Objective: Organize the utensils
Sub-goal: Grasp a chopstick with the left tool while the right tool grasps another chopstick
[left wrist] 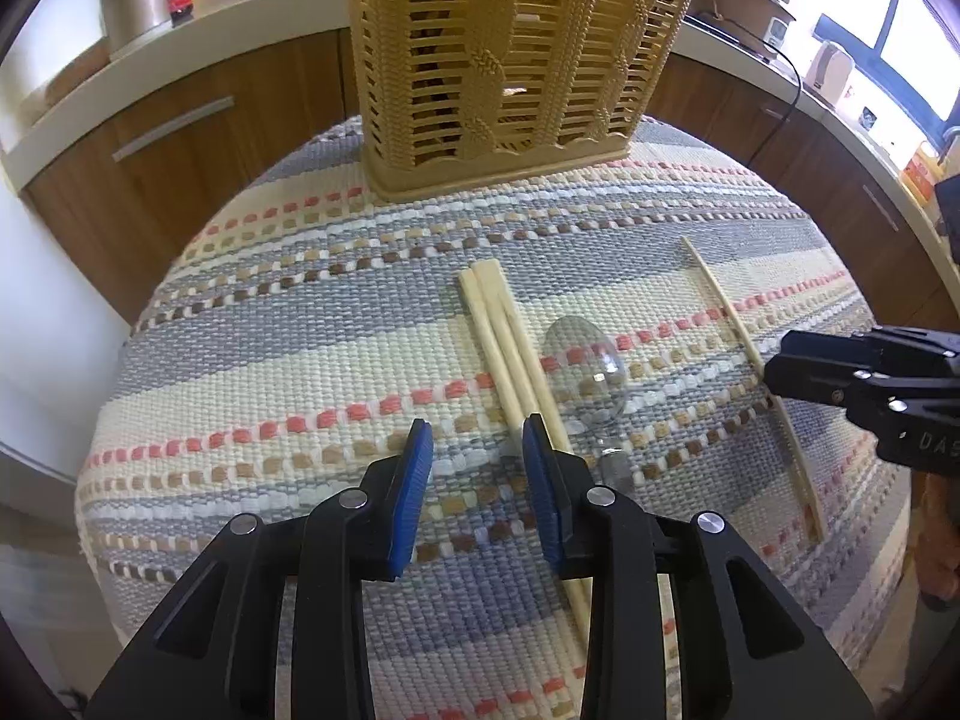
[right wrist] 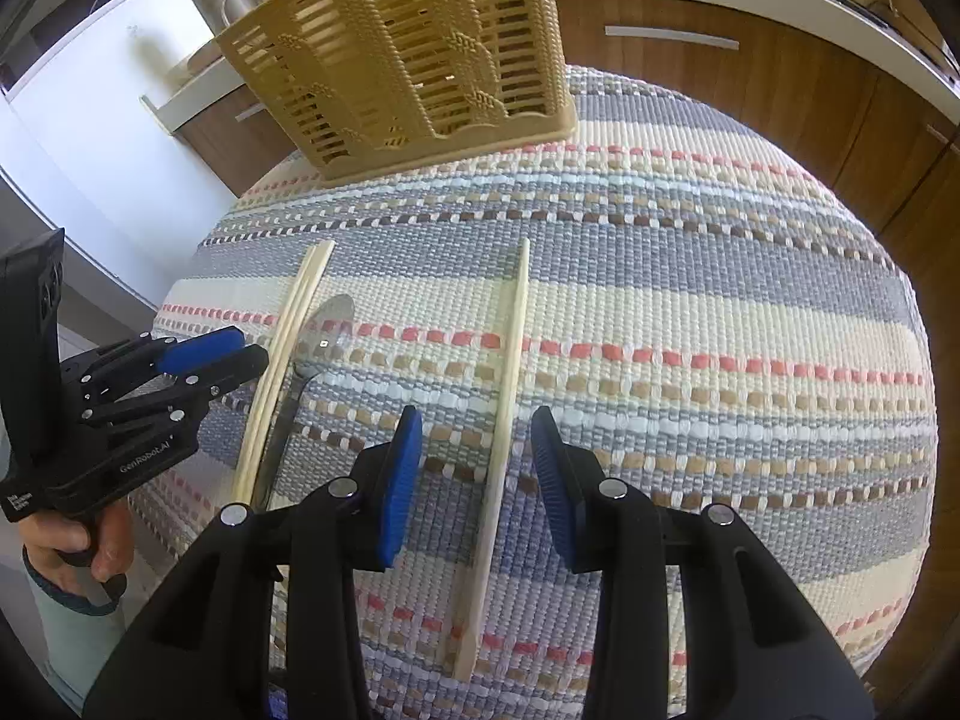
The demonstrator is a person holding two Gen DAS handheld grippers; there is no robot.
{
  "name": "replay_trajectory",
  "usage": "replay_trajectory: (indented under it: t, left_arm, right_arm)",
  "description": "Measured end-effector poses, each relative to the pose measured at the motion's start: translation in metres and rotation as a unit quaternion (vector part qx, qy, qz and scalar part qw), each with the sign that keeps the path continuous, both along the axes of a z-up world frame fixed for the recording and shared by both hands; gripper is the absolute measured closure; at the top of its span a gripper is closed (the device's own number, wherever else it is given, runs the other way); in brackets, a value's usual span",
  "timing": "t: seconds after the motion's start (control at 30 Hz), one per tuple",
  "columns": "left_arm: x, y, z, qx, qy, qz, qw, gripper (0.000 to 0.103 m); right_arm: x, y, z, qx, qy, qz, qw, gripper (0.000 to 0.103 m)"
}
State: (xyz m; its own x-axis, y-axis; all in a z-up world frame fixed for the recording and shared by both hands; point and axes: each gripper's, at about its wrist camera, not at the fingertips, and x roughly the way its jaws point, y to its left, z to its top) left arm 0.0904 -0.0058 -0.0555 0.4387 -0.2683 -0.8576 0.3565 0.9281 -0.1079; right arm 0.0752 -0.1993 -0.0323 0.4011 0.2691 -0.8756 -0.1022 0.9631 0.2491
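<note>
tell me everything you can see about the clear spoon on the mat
The clear spoon looks like transparent plastic or glass, with an oval bowl that lets the mat's stripes show through and catches small glints. It lies flat on the woven striped mat, bowl toward the tan basket, handle running back toward the camera. It sits right beside the bundle of chopsticks, close enough that contact cannot be ruled out. The handle's end is hidden behind the left gripper, which does not hold the spoon.
</note>
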Motion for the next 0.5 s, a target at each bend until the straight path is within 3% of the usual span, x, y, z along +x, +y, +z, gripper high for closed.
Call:
replay_trajectory:
  t: [0.07, 0.33, 0.5]
  left_arm:
    - [0.001, -0.003, 0.002, -0.002, 0.004, -0.002, 1.0000, 0.073]
    - [0.001, -0.016, -0.001, 0.049, -0.001, -0.003, 0.9988, 0.070]
    - [0.005, -0.016, -0.001, 0.054, 0.006, -0.001, 0.9985, 0.070]
  right_arm:
    - [-0.001, -0.002, 0.000, 0.002, 0.001, -0.003, 1.000, 0.068]
    - [-0.004, -0.003, 0.004, 0.004, -0.001, -0.003, 1.000, 0.068]
    - [-0.002, 0.000, 0.002, -0.007, 0.008, -0.002, 1.000, 0.068]
